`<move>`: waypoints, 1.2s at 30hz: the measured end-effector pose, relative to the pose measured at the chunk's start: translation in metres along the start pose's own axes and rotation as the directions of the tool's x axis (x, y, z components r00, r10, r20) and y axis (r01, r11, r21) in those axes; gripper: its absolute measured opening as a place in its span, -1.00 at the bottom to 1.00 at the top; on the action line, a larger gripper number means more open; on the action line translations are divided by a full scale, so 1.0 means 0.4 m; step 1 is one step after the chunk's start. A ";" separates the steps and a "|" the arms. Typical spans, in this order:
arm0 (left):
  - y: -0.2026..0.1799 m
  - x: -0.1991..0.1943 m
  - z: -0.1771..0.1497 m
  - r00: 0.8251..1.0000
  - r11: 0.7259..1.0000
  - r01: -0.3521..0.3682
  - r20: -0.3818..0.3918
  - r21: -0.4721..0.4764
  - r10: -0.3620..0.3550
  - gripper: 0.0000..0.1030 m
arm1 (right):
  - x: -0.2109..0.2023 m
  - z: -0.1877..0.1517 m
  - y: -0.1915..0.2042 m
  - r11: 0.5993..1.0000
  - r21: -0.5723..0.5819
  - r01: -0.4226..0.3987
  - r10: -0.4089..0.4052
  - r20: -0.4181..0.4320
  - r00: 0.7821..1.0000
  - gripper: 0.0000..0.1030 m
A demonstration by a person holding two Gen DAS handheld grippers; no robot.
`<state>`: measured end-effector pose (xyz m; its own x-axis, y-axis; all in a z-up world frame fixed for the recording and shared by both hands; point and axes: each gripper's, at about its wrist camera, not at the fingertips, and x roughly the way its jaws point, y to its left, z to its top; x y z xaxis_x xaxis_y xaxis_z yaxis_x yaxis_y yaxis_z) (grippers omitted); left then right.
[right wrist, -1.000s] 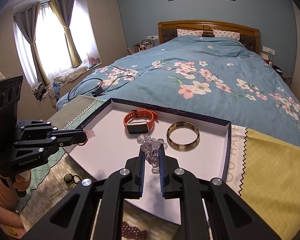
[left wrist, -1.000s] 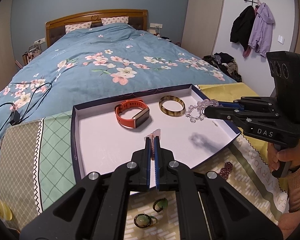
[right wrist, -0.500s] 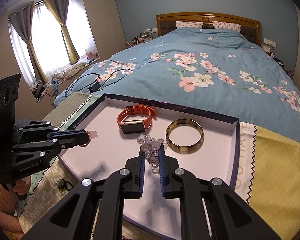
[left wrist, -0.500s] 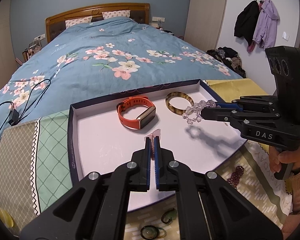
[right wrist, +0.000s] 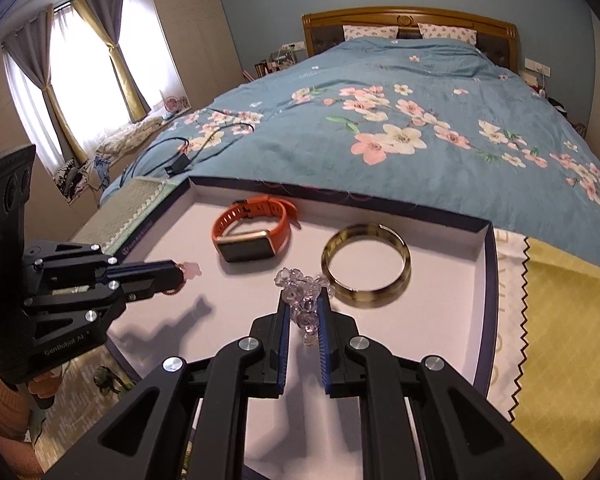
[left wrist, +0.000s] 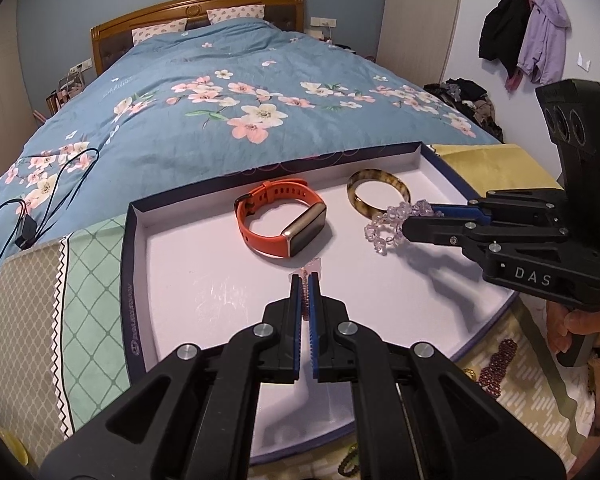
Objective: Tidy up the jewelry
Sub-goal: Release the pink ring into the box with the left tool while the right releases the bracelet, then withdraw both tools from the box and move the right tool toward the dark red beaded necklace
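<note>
your right gripper (left wrist: pixel 410 226) carries "das" in pale letters on its black body; your left gripper (right wrist: pixel 182 276) reads "genrobot ai", partly shaded. a line of print runs along the tray (left wrist: pixel 138 280) wall's near left side, too small to read.

the tray is a shallow box lid, navy walls, matte white floor, lying on a patchwork cloth (left wrist: pixel 88 272) at the foot of the bed (left wrist: pixel 220 92). inside lie an orange watch (left wrist: pixel 280 220) with a ribbed strap and glossy rectangular face, and just to its right a smooth mottled amber bangle (left wrist: pixel 378 196), the two apart.

your left fingers are pinched tight on a thin pink bead strand (left wrist: pixel 306 294) with a pale pink flower charm at the tip, held over the tray's middle. your right fingers clamp a clear faceted crystal bracelet (right wrist: pixel 304 298), bunched between the blue pads, hanging just beside the bangle's near rim.

the white floor lies open in front of the watch and along the left wall. dark red beads (left wrist: pixel 500 360) and green pieces (right wrist: pixel 110 378) lie outside the tray on the cloth.
</note>
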<state>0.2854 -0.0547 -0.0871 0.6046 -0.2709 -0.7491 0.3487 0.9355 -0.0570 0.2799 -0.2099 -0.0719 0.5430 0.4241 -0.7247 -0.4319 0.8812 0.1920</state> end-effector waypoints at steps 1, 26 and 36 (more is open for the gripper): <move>0.003 0.003 0.000 1.000 1.000 0.000 -0.003 -0.002 0.000 -0.93 | 0.003 -0.001 -0.002 1.000 0.003 0.006 -0.006 -0.006 1.000 -0.78; 0.048 -0.002 -0.006 0.999 0.996 -0.034 0.019 -0.084 0.036 -0.34 | -0.041 -0.014 -0.019 0.994 0.023 0.111 -0.111 0.021 0.994 0.10; 0.103 -0.190 -0.038 0.986 0.988 -0.001 0.166 -0.153 0.026 -0.09 | -0.140 -0.037 0.003 0.995 0.012 0.097 -0.097 0.110 0.989 0.41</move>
<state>0.2430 0.0078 -0.0423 0.7239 -0.2801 -0.6305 0.2345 0.9594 -0.1569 0.2383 -0.2355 -0.0411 0.6587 0.3567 -0.6625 -0.3690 0.9205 0.1288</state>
